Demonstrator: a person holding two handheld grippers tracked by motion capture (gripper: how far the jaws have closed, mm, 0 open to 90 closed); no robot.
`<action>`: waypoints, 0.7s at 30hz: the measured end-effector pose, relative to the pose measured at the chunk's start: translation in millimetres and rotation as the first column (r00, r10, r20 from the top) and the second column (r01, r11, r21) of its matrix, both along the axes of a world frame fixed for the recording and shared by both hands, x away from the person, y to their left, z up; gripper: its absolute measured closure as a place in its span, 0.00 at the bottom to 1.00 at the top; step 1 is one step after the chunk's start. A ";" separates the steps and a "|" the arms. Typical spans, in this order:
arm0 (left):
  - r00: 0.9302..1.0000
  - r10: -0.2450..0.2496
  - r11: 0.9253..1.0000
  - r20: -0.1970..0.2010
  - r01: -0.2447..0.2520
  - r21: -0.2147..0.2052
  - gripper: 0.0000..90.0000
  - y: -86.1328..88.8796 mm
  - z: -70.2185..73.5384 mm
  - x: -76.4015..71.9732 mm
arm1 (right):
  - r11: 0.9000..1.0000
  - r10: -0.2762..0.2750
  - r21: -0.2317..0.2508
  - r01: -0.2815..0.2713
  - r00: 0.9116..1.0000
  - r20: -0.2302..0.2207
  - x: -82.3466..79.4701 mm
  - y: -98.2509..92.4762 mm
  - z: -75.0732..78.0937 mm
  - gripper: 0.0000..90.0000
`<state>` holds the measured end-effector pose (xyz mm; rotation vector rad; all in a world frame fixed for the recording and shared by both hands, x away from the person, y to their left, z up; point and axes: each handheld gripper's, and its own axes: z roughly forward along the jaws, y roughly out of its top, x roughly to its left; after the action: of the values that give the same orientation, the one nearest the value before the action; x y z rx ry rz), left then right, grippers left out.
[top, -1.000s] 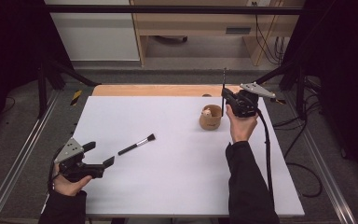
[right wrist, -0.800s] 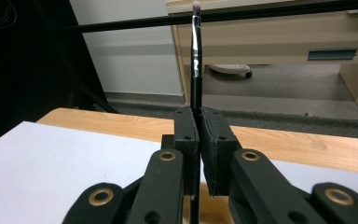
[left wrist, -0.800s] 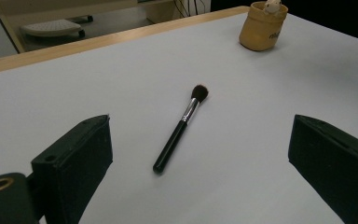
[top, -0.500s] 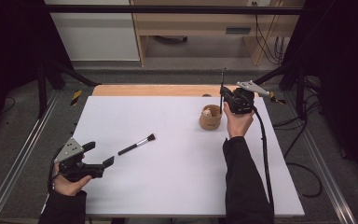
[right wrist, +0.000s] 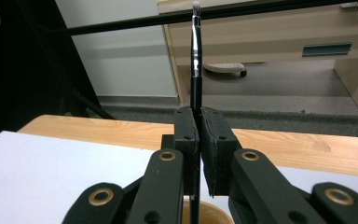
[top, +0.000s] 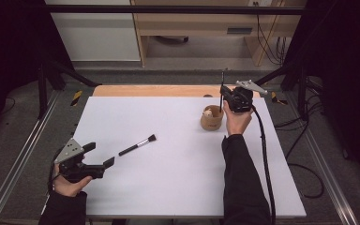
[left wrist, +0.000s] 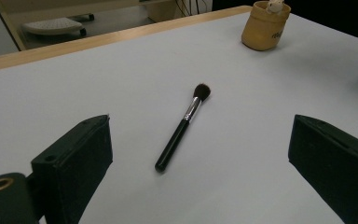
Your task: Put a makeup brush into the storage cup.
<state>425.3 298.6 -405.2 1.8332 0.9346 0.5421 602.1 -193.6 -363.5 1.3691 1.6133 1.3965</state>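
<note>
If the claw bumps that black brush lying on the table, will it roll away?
Probably a bit: the brush has a round, smooth-looking handle and lies flat on the white table. Its fluffy head looks wider, so it would likely curve. It seems thin and light.

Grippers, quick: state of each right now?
Left gripper: open, holding nothing.
Right gripper: closed on a thin brush, upright above the cup.
</note>
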 end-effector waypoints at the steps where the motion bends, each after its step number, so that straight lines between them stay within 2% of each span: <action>1: 1.000 0.002 1.000 -0.001 -0.002 0.000 0.06 0.0 -0.1 0.1 | 1.000 -0.004 -0.004 0.004 1.000 -0.001 0.5 0.2 -0.6 0.95; 15: 1.000 -0.001 1.000 -0.001 0.001 0.003 0.06 -0.6 -0.2 0.1 | 1.000 -0.002 0.009 0.002 1.000 -0.004 9.2 2.4 -10.3 0.95; 21: 1.000 0.001 1.000 -0.001 -0.001 0.001 0.06 -0.1 -0.3 0.2 | 1.000 -0.012 0.005 0.012 1.000 -0.027 15.8 3.8 -19.3 0.95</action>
<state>425.5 298.5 -405.5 1.8343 0.9359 0.5423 617.9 -189.7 -382.8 1.4045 1.6170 1.3812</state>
